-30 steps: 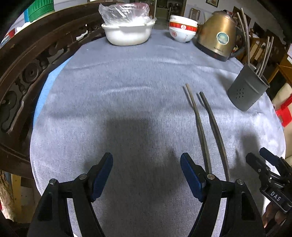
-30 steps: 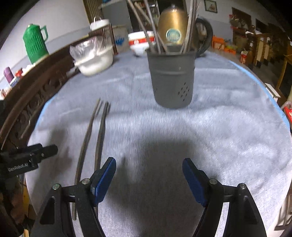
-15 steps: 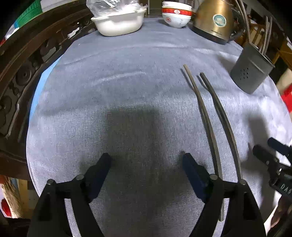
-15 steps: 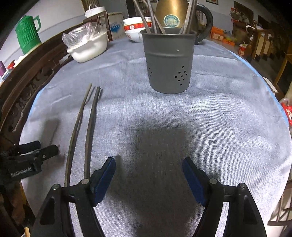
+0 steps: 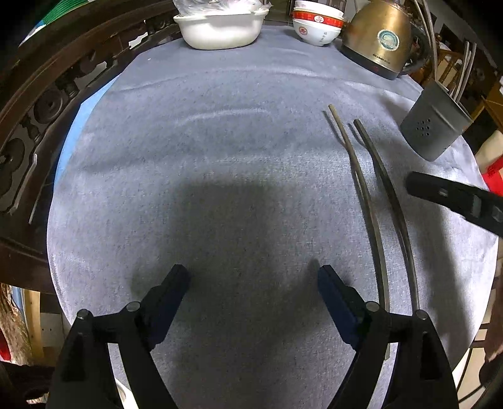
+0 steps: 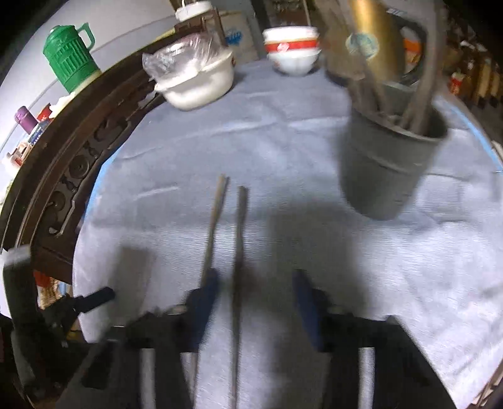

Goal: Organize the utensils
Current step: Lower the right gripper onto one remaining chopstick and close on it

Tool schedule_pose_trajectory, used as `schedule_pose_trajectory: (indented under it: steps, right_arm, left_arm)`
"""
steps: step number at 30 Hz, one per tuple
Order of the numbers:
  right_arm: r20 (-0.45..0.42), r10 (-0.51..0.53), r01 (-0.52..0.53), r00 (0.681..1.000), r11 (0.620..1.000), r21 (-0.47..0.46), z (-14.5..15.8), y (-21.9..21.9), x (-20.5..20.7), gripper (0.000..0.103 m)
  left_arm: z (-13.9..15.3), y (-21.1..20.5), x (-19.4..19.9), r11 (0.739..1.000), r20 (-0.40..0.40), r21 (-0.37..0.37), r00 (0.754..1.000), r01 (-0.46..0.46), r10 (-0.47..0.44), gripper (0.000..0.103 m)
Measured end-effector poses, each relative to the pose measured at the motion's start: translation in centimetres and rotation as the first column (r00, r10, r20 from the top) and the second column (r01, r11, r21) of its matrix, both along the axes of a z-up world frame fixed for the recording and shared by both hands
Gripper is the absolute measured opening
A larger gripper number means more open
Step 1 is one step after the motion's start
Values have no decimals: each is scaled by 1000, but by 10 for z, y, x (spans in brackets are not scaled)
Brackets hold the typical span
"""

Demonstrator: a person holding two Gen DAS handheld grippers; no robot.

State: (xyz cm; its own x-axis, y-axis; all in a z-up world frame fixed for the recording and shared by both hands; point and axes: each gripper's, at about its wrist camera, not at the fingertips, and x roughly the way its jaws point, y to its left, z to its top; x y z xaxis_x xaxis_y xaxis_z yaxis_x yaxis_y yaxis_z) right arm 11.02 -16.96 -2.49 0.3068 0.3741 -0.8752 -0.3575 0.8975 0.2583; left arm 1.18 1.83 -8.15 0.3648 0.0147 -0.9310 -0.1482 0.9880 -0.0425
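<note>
Two long dark chopsticks (image 5: 371, 201) lie side by side on the grey tablecloth; they also show in the right wrist view (image 6: 239, 239). A grey utensil holder (image 5: 432, 126) with several utensils stands at the right, also in the right wrist view (image 6: 389, 163). My left gripper (image 5: 251, 283) is open and empty, low over the cloth, left of the chopsticks. My right gripper (image 6: 254, 283) is open, with one chopstick lying between its fingers and the other under its left finger. The right wrist view is blurred.
A white bowl with a plastic bag (image 5: 220, 28), stacked red-rimmed bowls (image 5: 317, 25) and a gold kettle (image 5: 380, 37) stand at the far edge. A dark carved chair back (image 5: 47, 103) curves along the left. A green jug (image 6: 69, 59) stands behind it.
My right gripper has swung left and down over the chopsticks and now straddles one. The left gripper has stayed nearly still, open.
</note>
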Motion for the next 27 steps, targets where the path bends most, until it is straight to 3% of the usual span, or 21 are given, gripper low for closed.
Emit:
schedule_pose_trajectory:
  steps: [5, 6, 8, 14, 20, 21, 22, 23, 24, 25, 27]
  right_arm:
    - [-50, 37, -39, 998, 999, -27, -15, 21, 13, 35]
    - [-62, 40, -43, 997, 998, -41, -19, 23, 14, 20]
    - [-69, 28, -31, 997, 999, -44, -23, 19, 15, 8]
    - [-74, -25, 22, 997, 999, -34, -24, -23, 11, 7]
    - [-81, -38, 42, 996, 998, 38, -25, -40, 7, 7]
    - [-82, -37, 41, 996, 998, 50, -26, -41, 7, 7]
    - [-83, -37, 42, 996, 997, 59, -26, -42, 8, 7]
    - [-88, -38, 44, 995, 997, 70, -26, -44, 9, 7]
    - [-90, -37, 44, 995, 996, 77, -26, -47, 10, 7]
    - [-92, -35, 43, 995, 996, 84, -26, -48, 10, 7]
    - [-95, -30, 39, 995, 995, 94, -27, -51, 10, 7]
  left_arm:
    - [2, 6, -1, 999, -18, -36, 1000, -16, 15, 85]
    - [3, 10, 3, 999, -21, -46, 1000, -22, 21, 85]
    - [8, 15, 4, 998, -24, -59, 999, -30, 29, 85]
    - [24, -7, 27, 994, -15, -111, 1000, -3, 1, 85]
    - [37, -39, 72, 997, -17, -76, 1000, 14, -15, 84]
    - [34, -42, 80, 998, -35, -64, 999, 12, -14, 80]
    - [30, -43, 87, 998, -61, -63, 998, 8, -12, 67]
    - [25, -45, 91, 998, -86, -68, 996, 8, -14, 42]
    - [17, -47, 95, 997, -125, -81, 992, 12, -22, 25]
    - [19, -49, 96, 999, -104, -48, 994, 10, -15, 10]
    - [18, -48, 94, 995, -135, -99, 990, 35, -48, 5]
